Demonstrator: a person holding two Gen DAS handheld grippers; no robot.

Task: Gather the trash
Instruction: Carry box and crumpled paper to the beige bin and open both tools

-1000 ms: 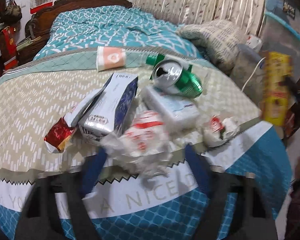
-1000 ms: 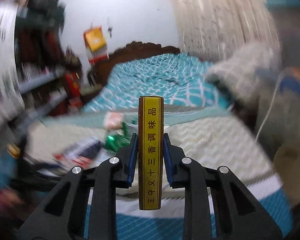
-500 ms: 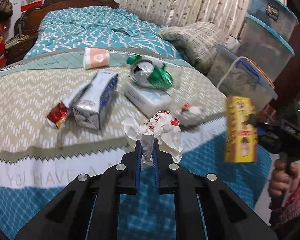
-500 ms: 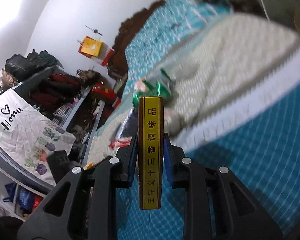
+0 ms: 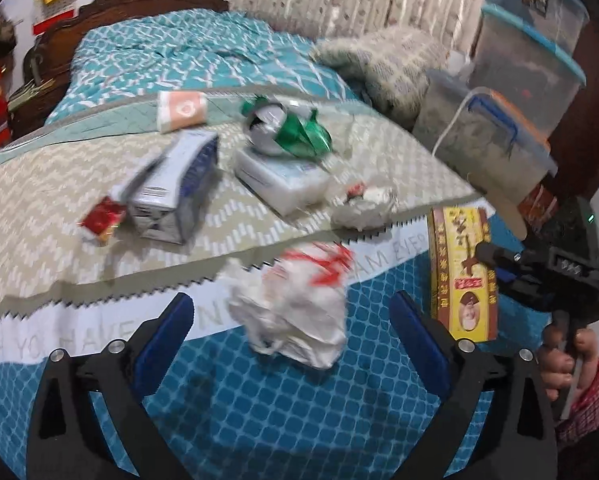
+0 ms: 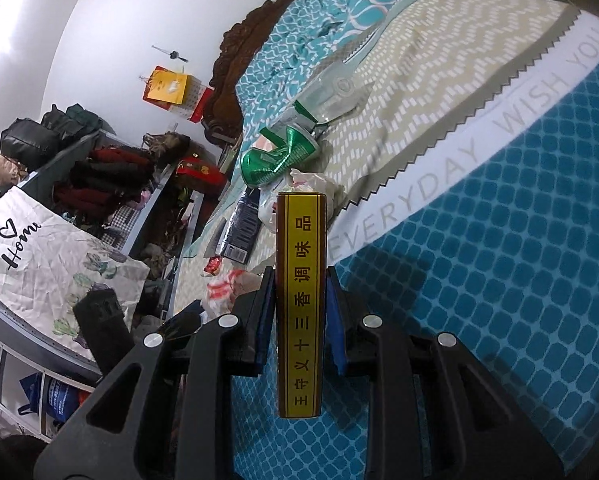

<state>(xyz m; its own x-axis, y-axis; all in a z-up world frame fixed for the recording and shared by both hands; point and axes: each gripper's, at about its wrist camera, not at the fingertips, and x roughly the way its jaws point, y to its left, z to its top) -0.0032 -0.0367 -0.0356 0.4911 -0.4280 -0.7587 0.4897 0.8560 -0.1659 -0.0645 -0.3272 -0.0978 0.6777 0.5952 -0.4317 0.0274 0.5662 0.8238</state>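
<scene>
A crumpled white and red wrapper [image 5: 299, 300] shows blurred between the wide blue pads of my left gripper [image 5: 289, 308], in front of the bed's blue side. The jaws are opening and neither pad touches it. My right gripper [image 6: 299, 280] is shut on a tall yellow seasoning box [image 6: 301, 300], which also shows at the right of the left wrist view [image 5: 463, 276]. On the bed lie a crushed green can [image 5: 287, 132], a silver and blue carton [image 5: 175, 192], a red packet [image 5: 103, 220], an orange cup [image 5: 181, 110], a white pack [image 5: 279, 176] and a small paper wad [image 5: 363, 208].
Stacked clear storage bins [image 5: 491, 148] stand right of the bed, with a folded blanket [image 5: 383, 64] beside them. A person's hand [image 5: 559, 360] grips the right gripper's handle. A cluttered shelf with a "Home" cloth [image 6: 39, 248] stands left of the bed.
My left gripper was shut on the wrapper half a second ago; its jaws now stand wide and the wrapper is loose between them. The right gripper sank and rolled with the yellow box.
</scene>
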